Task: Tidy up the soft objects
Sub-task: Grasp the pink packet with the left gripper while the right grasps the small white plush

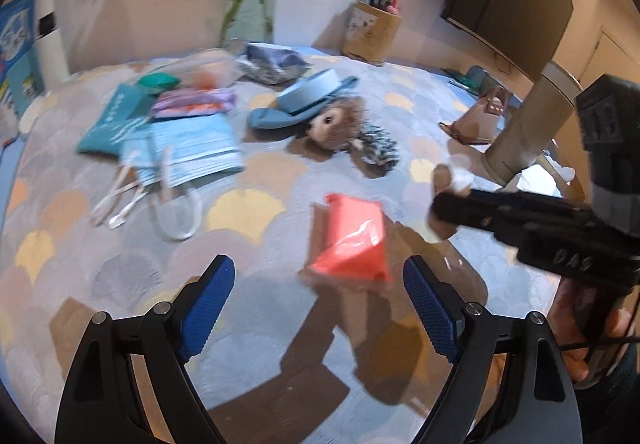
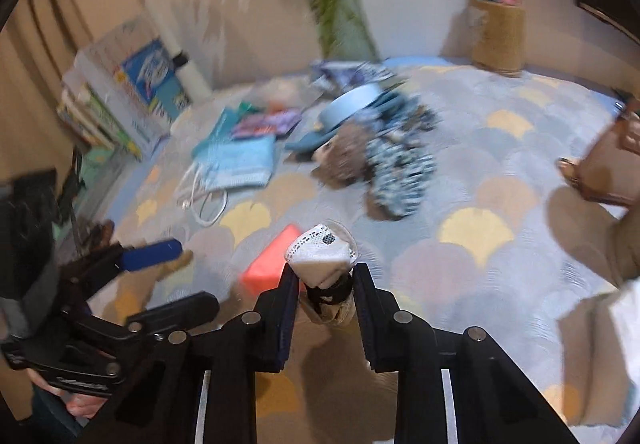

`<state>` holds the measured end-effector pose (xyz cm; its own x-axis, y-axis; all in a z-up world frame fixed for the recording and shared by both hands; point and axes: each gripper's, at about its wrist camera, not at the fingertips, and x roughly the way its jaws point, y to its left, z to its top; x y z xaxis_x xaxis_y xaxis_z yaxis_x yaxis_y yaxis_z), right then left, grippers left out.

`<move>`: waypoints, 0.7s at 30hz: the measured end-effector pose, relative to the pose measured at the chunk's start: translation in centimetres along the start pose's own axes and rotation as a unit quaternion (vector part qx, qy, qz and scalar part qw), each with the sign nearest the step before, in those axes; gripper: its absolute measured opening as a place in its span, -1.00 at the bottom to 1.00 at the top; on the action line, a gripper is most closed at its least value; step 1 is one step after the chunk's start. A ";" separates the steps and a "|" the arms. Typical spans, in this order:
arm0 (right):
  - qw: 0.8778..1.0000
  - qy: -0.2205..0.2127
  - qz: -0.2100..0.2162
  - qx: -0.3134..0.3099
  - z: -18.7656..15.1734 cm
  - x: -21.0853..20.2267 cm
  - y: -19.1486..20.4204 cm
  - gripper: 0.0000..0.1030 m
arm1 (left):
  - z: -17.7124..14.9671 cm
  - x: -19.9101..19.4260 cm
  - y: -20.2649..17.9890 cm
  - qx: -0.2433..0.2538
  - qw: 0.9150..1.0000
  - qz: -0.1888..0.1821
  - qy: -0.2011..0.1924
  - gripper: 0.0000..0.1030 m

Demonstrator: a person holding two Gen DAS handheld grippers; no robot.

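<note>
we hold two black grippers over a quilted mat (image 1: 256, 211) stitched in scallop shapes of grey, yellow and peach.

the left gripper (image 1: 318, 286) is released, its jaws spread wide, with ribbed blue pads (image 1: 208, 304) facing inward. just ahead of the jaws and nearer the right one, a glossy coral packet (image 1: 350, 240), soft and pillow-shaped, lies on the mat, touching neither pad.

the right gripper (image 2: 325, 276) is clenched on a small white bundle (image 2: 320, 254): lacy mesh on top, smooth cloth below, a dark band lower down between the jaws. the coral packet (image 2: 268, 262) lies on the mat just left of these jaws.

further ahead of both jaws lies a fuzzy brown plush toy (image 1: 334, 121) with a blue brimmed hat (image 1: 304, 101) against its head and a black-and-white patterned cloth (image 1: 378, 143) beside it. ahead and to the left is a heap of flat things: pale blue pleated masks (image 1: 192, 147) with white loops, a teal pouch (image 1: 114, 119), and a purple packet (image 1: 196, 103).

far ahead, right of the left jaws, a round woven holder (image 1: 370, 31) stands upright with pens and small tubes in it. a grey post (image 1: 528, 123) rises at the right of the left view, with a brown bag (image 1: 478, 119) beside it.
</note>
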<state>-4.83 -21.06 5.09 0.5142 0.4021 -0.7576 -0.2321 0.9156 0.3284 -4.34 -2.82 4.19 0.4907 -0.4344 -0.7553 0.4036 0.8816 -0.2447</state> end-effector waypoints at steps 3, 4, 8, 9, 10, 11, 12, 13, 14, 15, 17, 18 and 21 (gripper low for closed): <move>0.999 -0.006 -0.049 0.004 0.4 -1.5 -1.1 -0.48 | 0.8 1.6 -1.5 0.012 1.000 0.000 0.007 0.65; 0.997 0.001 -0.072 -0.002 0.5 -1.6 -1.3 -0.48 | 1.0 2.2 -1.9 0.017 1.000 0.004 0.012 0.54; 0.991 0.034 -0.127 -0.030 0.3 -0.3 -1.6 -0.47 | 1.2 4.7 -2.8 0.034 0.999 0.013 0.040 -0.28; 0.992 0.038 -0.119 -0.027 0.2 0.0 -1.8 -0.38 | 1.1 4.7 -2.7 0.034 0.999 0.015 0.036 -0.28; 0.993 0.043 -0.107 -0.022 0.1 0.3 -2.0 -0.11 | 1.1 4.4 -2.5 0.032 0.999 0.017 0.028 -0.28; 0.995 0.044 -0.093 -0.017 0.0 0.4 -2.3 0.05 | 1.0 3.9 -2.2 0.026 0.999 0.023 0.019 -0.28; 0.996 0.034 -0.082 -0.013 -0.2 0.2 -2.7 0.21 | 0.9 3.3 -1.6 0.021 0.999 0.030 0.010 -0.28; 0.997 0.028 -0.078 -0.012 -0.5 0.1 -2.9 0.25 | 0.9 2.9 -1.1 0.015 0.999 0.036 0.000 -0.28; 0.997 0.024 -0.072 -0.014 -0.7 0.0 -3.2 0.26 | 0.9 2.3 -0.4 0.004 0.999 0.042 -0.012 -0.28; 0.998 0.022 -0.065 -0.014 -1.0 -0.1 -3.5 0.29 | 0.8 2.1 0.2 -0.003 0.999 0.044 -0.018 -0.28; 0.998 0.025 -0.058 -0.008 -1.4 0.2 -3.8 0.43 | 0.5 2.1 1.4 -0.018 0.998 0.050 -0.031 -0.28; 0.998 0.027 -0.054 -0.004 -1.6 0.5 -4.0 0.47 | 0.3 2.2 1.7 -0.024 0.998 0.053 -0.032 -0.28; 0.998 0.036 -0.042 0.002 -1.8 1.9 -4.1 0.49 | 0.4 2.0 1.6 -0.026 0.997 0.051 -0.044 -0.28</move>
<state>-4.42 -24.02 1.26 0.4717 0.3216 -0.8210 -0.1865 0.9464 0.2636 -2.41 -2.33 2.54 0.5933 -0.3545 -0.7228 0.3087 0.9294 -0.2024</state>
